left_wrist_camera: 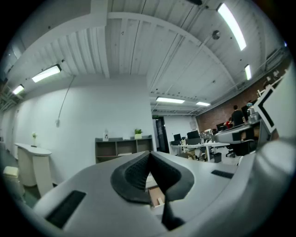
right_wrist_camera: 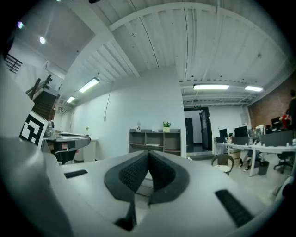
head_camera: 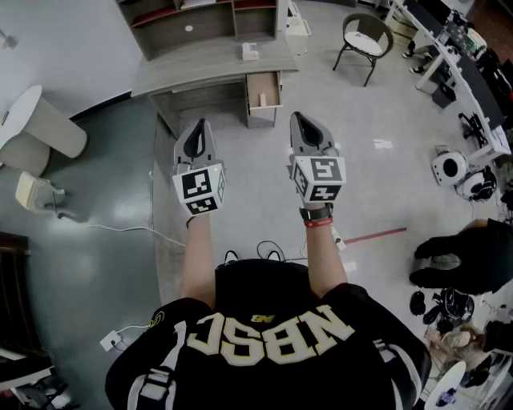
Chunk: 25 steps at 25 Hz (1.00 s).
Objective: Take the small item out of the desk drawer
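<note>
The grey desk [head_camera: 210,68] stands ahead of me on the far side of the floor. Its drawer [head_camera: 263,90] is pulled open and shows a tan wooden inside, with a small pale item [head_camera: 260,100] in it. Both grippers are held out in front of me, well short of the desk. The left gripper [head_camera: 199,124] is shut with nothing between its pads. The right gripper [head_camera: 297,118] is shut and empty too. In the left gripper view, the drawer [left_wrist_camera: 155,195] and the small item [left_wrist_camera: 160,200] show through the gap below the closed tips [left_wrist_camera: 149,155]. The right gripper [right_wrist_camera: 148,153] points at the desk and shelves.
A small white box [head_camera: 250,52] sits on the desk top, with a shelf unit [head_camera: 200,16] behind it. A round chair [head_camera: 365,38] stands at the back right and a white round table [head_camera: 28,120] at the left. A cable [head_camera: 128,231] and red tape [head_camera: 377,235] lie on the floor.
</note>
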Available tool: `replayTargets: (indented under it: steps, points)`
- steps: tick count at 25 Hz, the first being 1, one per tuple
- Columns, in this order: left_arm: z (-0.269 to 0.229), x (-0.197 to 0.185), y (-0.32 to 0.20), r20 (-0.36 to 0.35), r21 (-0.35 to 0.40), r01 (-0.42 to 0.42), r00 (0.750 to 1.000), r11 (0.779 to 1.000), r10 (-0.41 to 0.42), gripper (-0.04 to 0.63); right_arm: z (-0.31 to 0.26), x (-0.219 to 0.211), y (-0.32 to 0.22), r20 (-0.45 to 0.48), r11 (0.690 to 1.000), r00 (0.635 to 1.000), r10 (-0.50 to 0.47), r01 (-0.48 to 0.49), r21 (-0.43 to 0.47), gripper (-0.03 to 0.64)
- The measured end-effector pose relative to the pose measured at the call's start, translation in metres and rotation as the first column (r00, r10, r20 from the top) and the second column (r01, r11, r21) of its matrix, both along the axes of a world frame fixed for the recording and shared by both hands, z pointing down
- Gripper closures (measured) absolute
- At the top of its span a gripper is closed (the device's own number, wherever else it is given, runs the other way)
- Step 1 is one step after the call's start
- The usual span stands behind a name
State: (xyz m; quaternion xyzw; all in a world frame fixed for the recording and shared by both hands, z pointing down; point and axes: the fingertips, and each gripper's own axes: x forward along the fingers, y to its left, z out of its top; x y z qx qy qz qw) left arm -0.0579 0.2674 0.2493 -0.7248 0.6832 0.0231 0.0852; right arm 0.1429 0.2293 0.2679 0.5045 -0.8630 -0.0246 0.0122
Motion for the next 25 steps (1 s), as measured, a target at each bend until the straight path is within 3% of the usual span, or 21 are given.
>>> replayTargets:
  steps: [6, 12, 18, 25]
  points:
    - [0.004, 0.03, 0.007, -0.041, 0.028, -0.047, 0.998, 0.998, 0.048, 0.583, 0.008, 0.019, 0.003, 0.009, 1.0, 1.0, -0.025, 0.025, 0.002, 0.609]
    - [0.026, 0.037, 0.012, -0.128, -0.027, -0.038, 0.991, 0.999, 0.034, 0.583, 0.026, 0.02, 0.005, 0.028, 0.997, 0.997, -0.07, 0.07, -0.022, 0.609]
    - [0.031, 0.039, -0.006, -0.096, -0.036, -0.052, 0.994, 0.998, 0.048, 0.583, 0.036, 0.012, -0.015, 0.056, 0.992, 0.992, -0.112, 0.115, -0.048, 0.609]
    - [0.047, 0.022, -0.08, -0.101, -0.046, -0.099, 0.99, 0.994, 0.094, 0.581, 0.054, -0.014, -0.078, 0.05, 0.992, 0.993, -0.103, 0.106, -0.067, 0.609]
